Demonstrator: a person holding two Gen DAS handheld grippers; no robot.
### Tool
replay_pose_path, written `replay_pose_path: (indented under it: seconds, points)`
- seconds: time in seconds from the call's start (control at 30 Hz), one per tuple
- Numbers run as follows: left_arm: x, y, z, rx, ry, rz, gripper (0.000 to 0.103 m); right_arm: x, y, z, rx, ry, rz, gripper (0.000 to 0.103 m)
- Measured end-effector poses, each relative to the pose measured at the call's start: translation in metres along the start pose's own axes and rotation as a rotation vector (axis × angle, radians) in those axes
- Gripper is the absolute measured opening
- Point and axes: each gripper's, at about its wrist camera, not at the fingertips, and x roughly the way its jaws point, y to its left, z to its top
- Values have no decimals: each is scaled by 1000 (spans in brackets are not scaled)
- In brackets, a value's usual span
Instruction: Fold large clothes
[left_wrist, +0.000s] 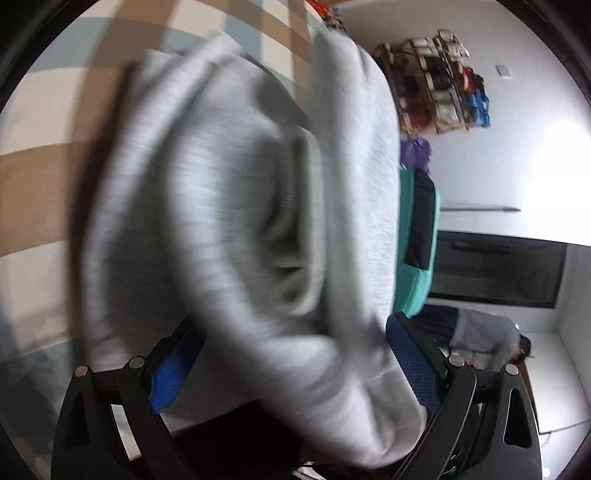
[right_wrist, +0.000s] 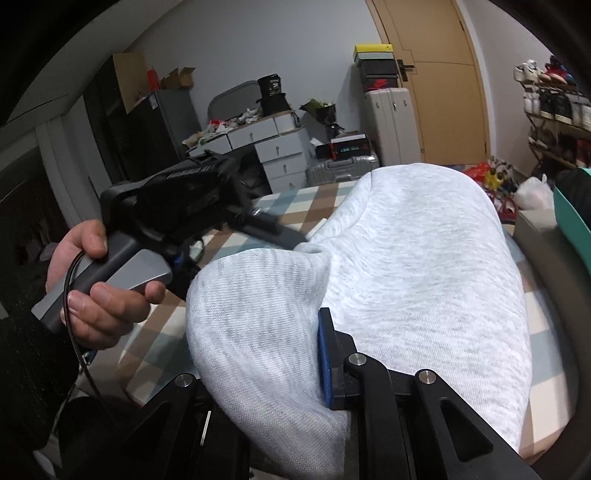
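**Plainly, a soft grey garment hanging from both tongs**

Left wrist view: the grey sweatshirt (left_wrist: 236, 206) is filling mid-frame, blurred, bunching between the left gripper (left_wrist: 291, 373); whether those jaws are pinching I cannot tell.

Right wrist view: the right gripper (right_wrist: 295, 354) is clamping a fold at lower centre, cloth draping over the checked bed (right_wrist: 295, 206). It is looking limp and thick; hems seem the best holds.

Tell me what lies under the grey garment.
Under the grey garment shows a checked cover in brown, cream and pale blue, visible around the cloth's edges. The part directly beneath is covered, so anything lying there cannot be seen.
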Motion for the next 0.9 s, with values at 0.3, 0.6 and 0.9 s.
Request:
replay_pose_path:
  seconds: [0.3,0.6,0.9]
  points:
    - [18,-36,8,155,39,161,83,4,15,-11,-96,50,3,20]
    - [1,-14,-3,237,6,283,34,6,10,-11,-64,96,34,29]
    - [10,-35,2,274,-5,267,34,-43,-36,-2,34,177,232,71]
